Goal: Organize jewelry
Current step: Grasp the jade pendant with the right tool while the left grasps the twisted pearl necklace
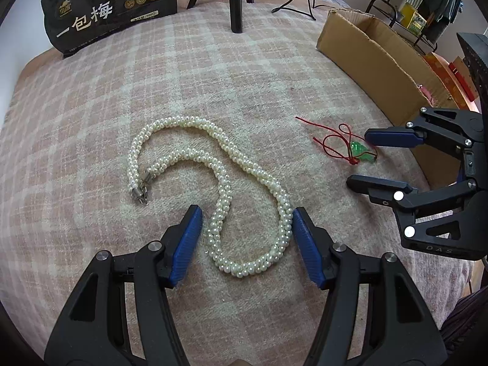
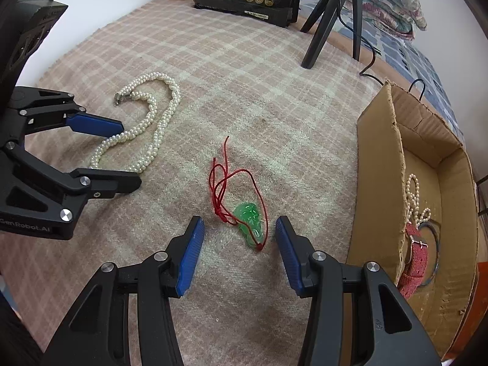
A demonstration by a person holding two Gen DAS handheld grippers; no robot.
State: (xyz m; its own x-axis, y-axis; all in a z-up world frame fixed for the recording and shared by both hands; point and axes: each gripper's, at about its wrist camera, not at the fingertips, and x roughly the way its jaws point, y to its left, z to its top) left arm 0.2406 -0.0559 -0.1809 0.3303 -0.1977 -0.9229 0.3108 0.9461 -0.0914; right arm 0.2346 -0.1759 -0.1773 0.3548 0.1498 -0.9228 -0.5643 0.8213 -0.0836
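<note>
Your left tool (image 1: 247,238) stands open astride the pearl necklace (image 1: 213,183) at frame centre, ready to pinch. Your right tool (image 2: 239,244), not yet touching, brackets the green pendant (image 2: 248,224) low in frame; the box (image 2: 381,158) waits right.

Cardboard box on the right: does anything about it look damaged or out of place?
The brown cardboard box has a ragged, torn top edge and a crack in its far wall. Its contents, a small pearl strand, red woven strap and metal ring, lie loosely heaped, not spilled.
</note>
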